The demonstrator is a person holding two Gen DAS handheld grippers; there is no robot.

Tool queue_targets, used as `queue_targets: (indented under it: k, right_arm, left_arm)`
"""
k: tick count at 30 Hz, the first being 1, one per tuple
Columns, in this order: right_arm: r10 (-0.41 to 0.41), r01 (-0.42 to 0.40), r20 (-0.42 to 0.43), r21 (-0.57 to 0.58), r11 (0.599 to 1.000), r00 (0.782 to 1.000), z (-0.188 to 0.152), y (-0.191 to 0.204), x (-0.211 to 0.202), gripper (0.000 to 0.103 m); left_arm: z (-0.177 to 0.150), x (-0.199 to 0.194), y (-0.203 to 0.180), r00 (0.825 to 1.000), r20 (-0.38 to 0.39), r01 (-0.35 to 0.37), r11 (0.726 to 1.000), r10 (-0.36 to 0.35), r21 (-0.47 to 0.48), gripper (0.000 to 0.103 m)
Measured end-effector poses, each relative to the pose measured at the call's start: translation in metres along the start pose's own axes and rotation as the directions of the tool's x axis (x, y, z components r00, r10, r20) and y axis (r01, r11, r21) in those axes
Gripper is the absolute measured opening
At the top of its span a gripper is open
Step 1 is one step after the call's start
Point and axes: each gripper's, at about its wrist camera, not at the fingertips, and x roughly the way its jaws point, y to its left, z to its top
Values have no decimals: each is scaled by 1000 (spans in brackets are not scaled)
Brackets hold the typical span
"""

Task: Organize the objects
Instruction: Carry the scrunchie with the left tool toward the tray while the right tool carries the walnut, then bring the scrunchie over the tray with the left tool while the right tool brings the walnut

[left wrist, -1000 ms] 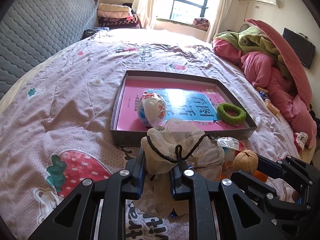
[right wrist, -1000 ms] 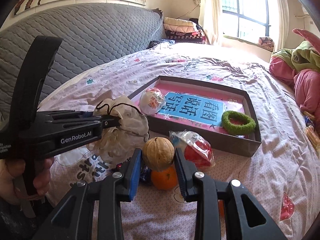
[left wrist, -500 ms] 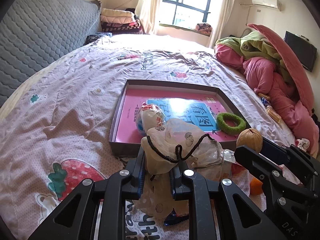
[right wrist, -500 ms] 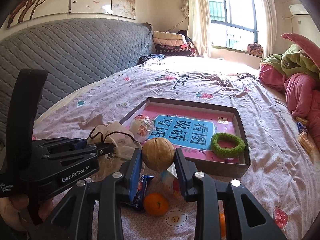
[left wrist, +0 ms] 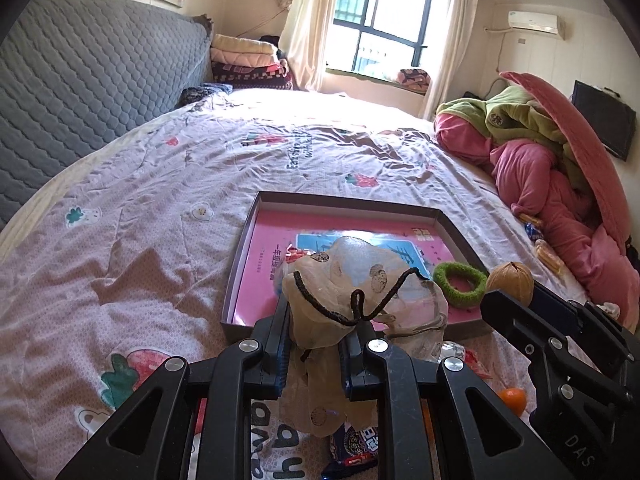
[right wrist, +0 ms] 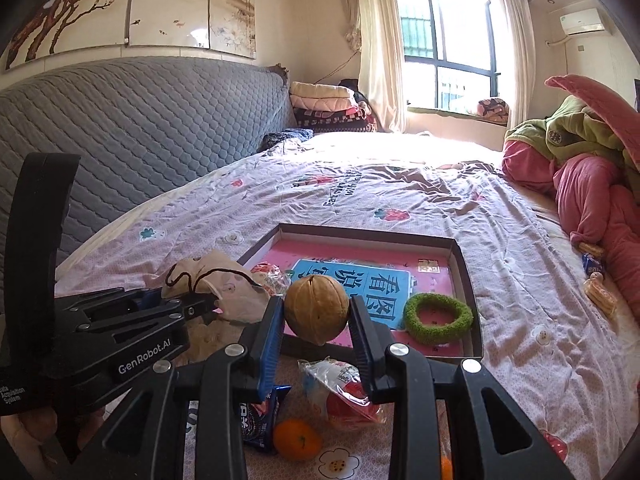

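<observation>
My left gripper (left wrist: 316, 320) is shut on a beige drawstring pouch (left wrist: 352, 280) with a black cord, held above the bed in front of the shallow box (left wrist: 348, 200). My right gripper (right wrist: 318, 322) is shut on a brown walnut (right wrist: 316, 304), held in the air near the box's (right wrist: 368, 230) front edge. Inside the box lie a green fuzzy ring (right wrist: 438, 318) and a wrapped ball (right wrist: 272, 274). In the right wrist view the left gripper (right wrist: 212, 304) with the pouch (right wrist: 228, 280) is at the left. The walnut (left wrist: 510, 278) shows at the right of the left wrist view.
On the bedsheet below the grippers lie a tangerine (right wrist: 297, 438), a wrapped red snack (right wrist: 344, 392) and a blue packet (right wrist: 256, 412). A grey quilted headboard (right wrist: 140, 128) runs along the left. Pink and green bedding (right wrist: 592, 184) is piled at the right, with small snacks (right wrist: 598, 296) beside it.
Both grippers have risen, carrying the pouch and the walnut higher above the bed. The walnut now hangs well above the tangerine, level with the box's front edge.
</observation>
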Motion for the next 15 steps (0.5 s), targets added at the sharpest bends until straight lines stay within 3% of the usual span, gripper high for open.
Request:
queue_targets:
  k: [15]
  right_arm:
    - [-68,65,77,46,997,995,21,-27,3,33]
  left_arm:
    - [14,11,-10,998,65,10,1000,-10,-1,20]
